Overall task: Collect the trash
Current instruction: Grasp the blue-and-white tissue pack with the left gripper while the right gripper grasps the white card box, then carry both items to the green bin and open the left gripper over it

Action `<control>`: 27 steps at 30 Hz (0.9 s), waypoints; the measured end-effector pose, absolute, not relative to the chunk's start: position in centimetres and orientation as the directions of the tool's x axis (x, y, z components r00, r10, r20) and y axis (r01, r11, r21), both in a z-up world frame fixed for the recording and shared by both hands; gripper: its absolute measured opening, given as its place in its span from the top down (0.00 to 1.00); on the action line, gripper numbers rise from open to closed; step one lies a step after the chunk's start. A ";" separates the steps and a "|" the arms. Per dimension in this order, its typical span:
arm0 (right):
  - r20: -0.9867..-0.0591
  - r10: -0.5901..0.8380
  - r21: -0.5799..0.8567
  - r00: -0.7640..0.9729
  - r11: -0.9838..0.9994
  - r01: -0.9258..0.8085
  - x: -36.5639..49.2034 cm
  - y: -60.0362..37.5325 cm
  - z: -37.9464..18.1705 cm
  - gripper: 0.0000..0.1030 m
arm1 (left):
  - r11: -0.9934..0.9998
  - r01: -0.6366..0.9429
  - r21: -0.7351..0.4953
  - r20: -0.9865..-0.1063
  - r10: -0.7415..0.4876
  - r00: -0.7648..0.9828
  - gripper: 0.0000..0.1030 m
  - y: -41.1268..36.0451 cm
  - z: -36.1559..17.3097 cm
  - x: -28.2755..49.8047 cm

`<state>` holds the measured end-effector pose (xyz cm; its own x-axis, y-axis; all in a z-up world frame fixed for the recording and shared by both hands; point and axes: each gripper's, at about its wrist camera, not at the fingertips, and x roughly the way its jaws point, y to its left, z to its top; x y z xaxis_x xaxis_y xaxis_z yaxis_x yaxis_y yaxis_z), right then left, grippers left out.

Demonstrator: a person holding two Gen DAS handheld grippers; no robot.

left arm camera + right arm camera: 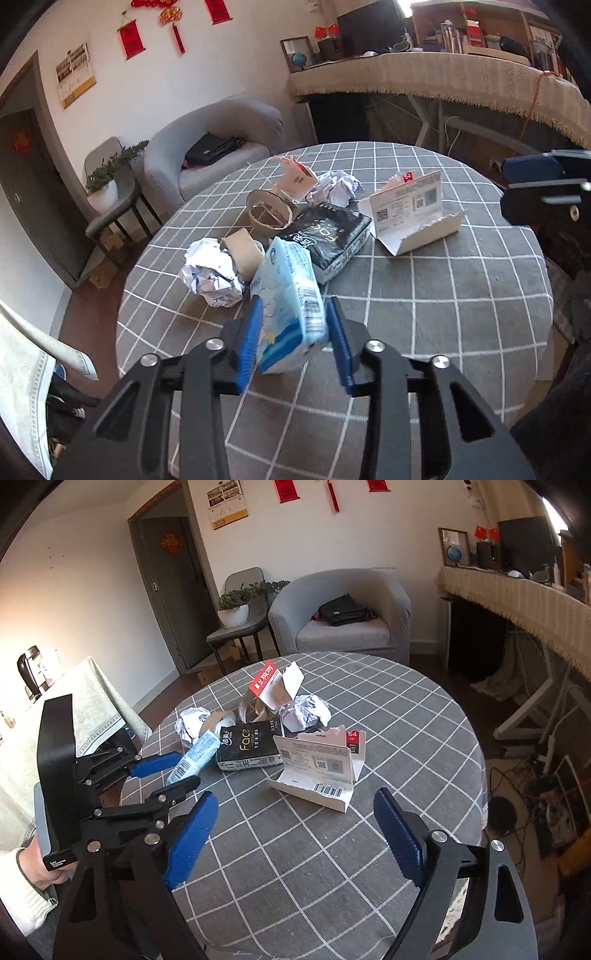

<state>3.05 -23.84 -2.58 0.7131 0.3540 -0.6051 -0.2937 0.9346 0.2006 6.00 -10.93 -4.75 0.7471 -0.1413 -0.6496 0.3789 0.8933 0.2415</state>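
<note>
Beside crumpled paper [212, 273] and a black pack [328, 236], left tongs [293, 332] pinch the blue tissue pack [288, 291]; right tongs [295, 834] gape wide.

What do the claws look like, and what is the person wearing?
Each claw is a black frame of slotted bars joined by shiny silver bolts, ending in two flat, ridged blue fingers. That goes for the left claw and the right claw. A black handle carries small white lettering. The person's sleeve is cream knit.
</note>
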 end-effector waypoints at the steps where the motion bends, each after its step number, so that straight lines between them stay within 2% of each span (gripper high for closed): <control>1: -0.609 0.349 0.198 0.712 0.936 -0.290 3.3 -23.7 -2.8 0.18 | 0.898 0.379 0.224 -0.653 -0.150 0.742 0.68 -10.8 -4.9 6.3; 4: -0.624 0.335 0.196 0.706 0.942 -0.274 4.0 -23.3 -3.3 0.21 | 0.909 0.371 0.190 -0.661 -0.161 0.733 0.75 -10.3 -4.9 6.7; 6: -0.634 0.320 0.189 0.704 0.947 -0.261 4.5 -23.0 -3.5 0.22 | 0.912 0.361 0.196 -0.655 -0.152 0.740 0.83 -10.2 -4.7 6.8; 9: -0.653 0.275 0.158 0.705 0.961 -0.228 5.3 -22.5 -4.0 0.23 | 0.925 0.349 0.148 -0.652 -0.175 0.738 0.87 -9.2 -3.9 6.8; 15: -0.665 0.230 0.126 0.711 0.972 -0.196 6.8 -21.3 -4.6 0.21 | 0.939 0.343 -0.004 -0.650 -0.263 0.713 0.88 -6.9 -2.9 6.7; 20: -0.676 0.159 0.077 0.719 0.986 -0.146 8.3 -20.1 -5.0 0.15 | 0.926 0.374 -0.045 -0.627 -0.318 0.711 0.88 -6.0 -1.9 5.2; 27: -0.694 0.068 0.039 0.717 0.998 -0.056 10.3 -19.0 -5.5 0.15 | 0.904 0.418 -0.092 -0.584 -0.389 0.712 0.88 -4.3 -0.8 3.6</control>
